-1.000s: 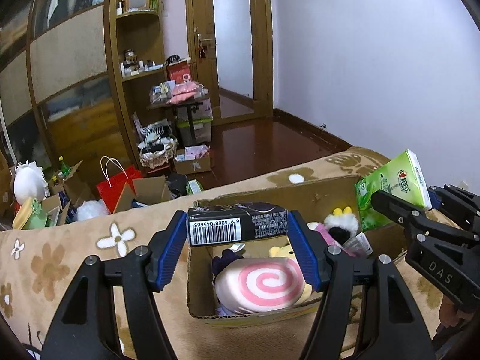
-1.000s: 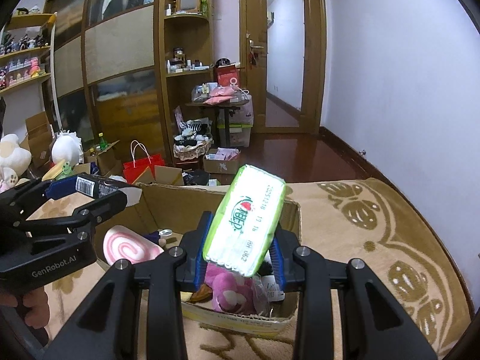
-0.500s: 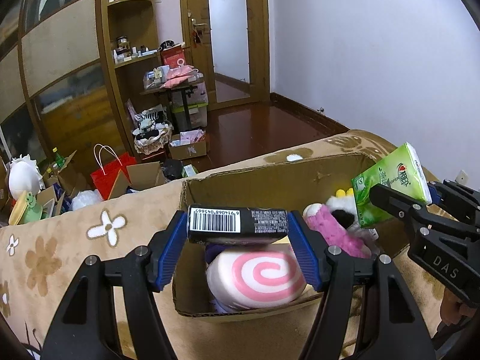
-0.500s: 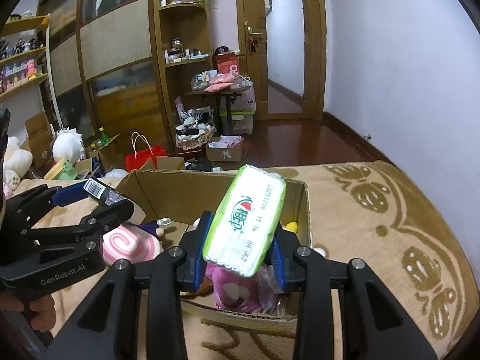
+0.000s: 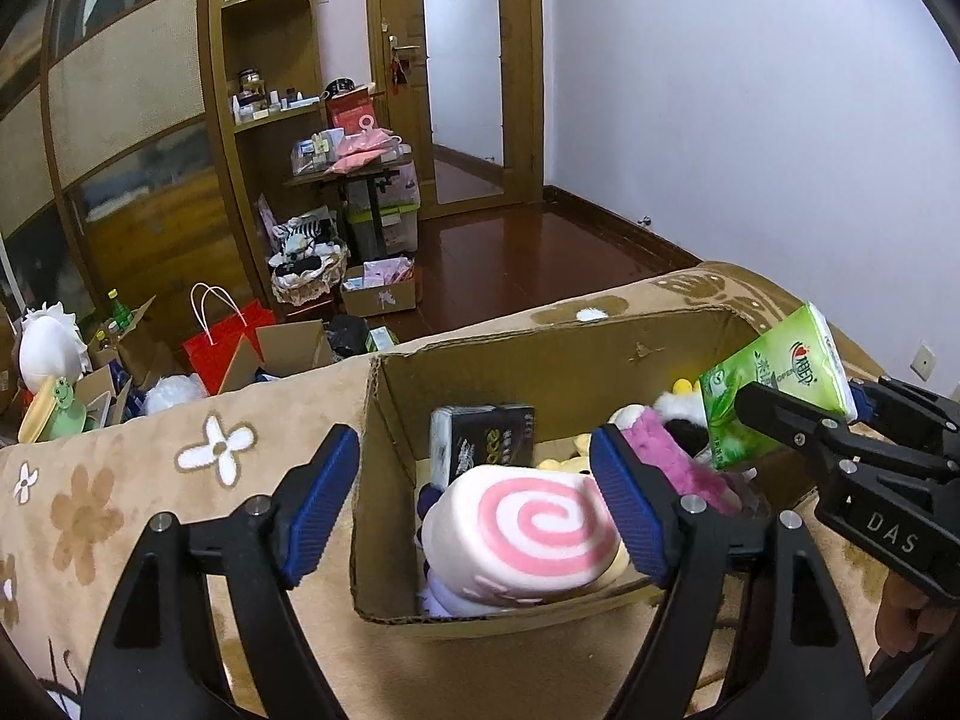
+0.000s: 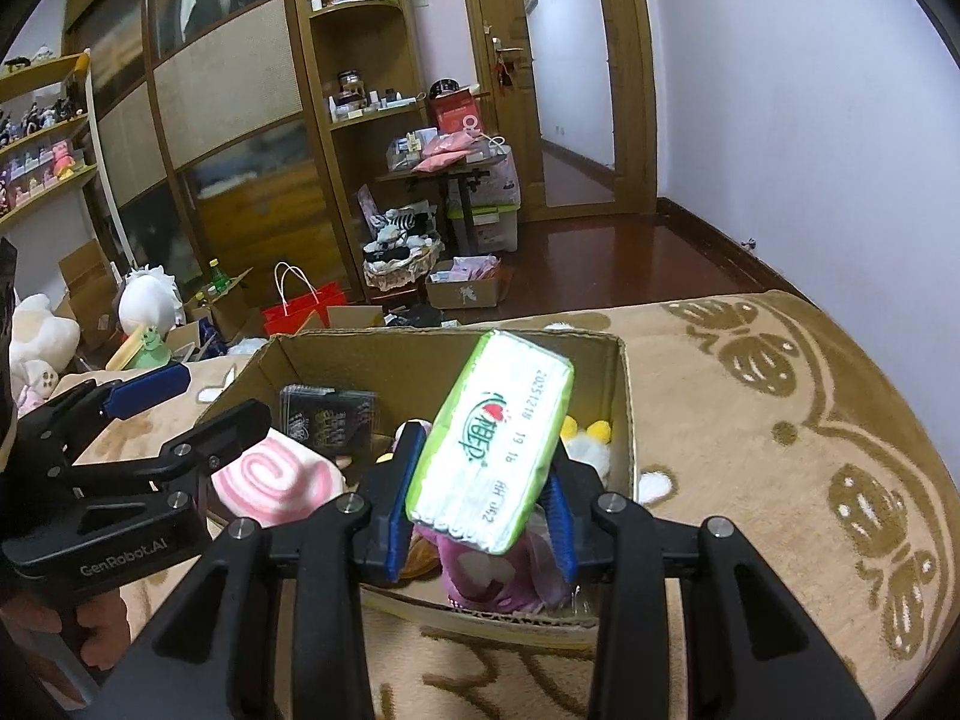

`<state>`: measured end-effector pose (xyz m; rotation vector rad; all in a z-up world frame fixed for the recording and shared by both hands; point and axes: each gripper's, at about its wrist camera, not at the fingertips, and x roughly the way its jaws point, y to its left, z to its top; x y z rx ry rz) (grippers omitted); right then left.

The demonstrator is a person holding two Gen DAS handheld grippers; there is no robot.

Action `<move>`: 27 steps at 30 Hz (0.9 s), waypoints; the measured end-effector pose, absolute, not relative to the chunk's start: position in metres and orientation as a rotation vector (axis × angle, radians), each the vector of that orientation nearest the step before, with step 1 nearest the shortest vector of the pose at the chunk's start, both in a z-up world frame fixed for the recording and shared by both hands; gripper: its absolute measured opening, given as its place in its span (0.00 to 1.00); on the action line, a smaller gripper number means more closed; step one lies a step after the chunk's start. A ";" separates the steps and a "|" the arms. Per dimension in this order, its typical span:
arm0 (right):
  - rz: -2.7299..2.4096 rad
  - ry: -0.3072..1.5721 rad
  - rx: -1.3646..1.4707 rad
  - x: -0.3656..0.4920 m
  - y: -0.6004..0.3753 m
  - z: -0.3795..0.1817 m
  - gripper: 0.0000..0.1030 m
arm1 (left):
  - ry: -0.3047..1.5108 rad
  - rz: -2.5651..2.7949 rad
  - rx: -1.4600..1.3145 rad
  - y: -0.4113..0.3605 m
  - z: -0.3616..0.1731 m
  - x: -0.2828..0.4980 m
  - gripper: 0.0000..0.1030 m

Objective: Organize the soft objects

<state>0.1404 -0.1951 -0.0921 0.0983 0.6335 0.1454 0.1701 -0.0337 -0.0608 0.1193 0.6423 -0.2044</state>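
The step in hand appears to be depositing packets into the cardboard box (image 5: 384,480); done well, the remaining packet should be lowered into a free gap before release — not dropped from height.

Left gripper (image 5: 474,504): jaws spread wide and empty, straddling the box's near-left corner. The black packet (image 5: 483,441) stands inside the box, beyond the jaws and clear of both pads, just behind the pink swirl cushion (image 5: 528,531), which lies between and below them.

Right gripper (image 6: 480,501): jaws clenched on the green tissue pack (image 6: 495,441), held tilted above the box's right half, over a purple plush (image 6: 486,576). It should descend beside that plush, then release — squeezing no harder than needed.
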 end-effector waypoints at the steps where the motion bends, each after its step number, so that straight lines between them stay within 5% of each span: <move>1: 0.150 0.635 0.102 0.141 -0.196 -0.093 0.39 | 0.643 -0.201 0.119 -0.033 -0.060 0.170 0.76; 23: 0.130 0.583 0.075 0.112 -0.196 -0.065 0.69 | 0.621 -0.154 0.149 -0.022 -0.038 0.133 0.79; 27: 0.115 0.571 0.066 0.102 -0.199 -0.055 0.77 | 0.597 -0.145 0.133 -0.021 -0.028 0.118 0.94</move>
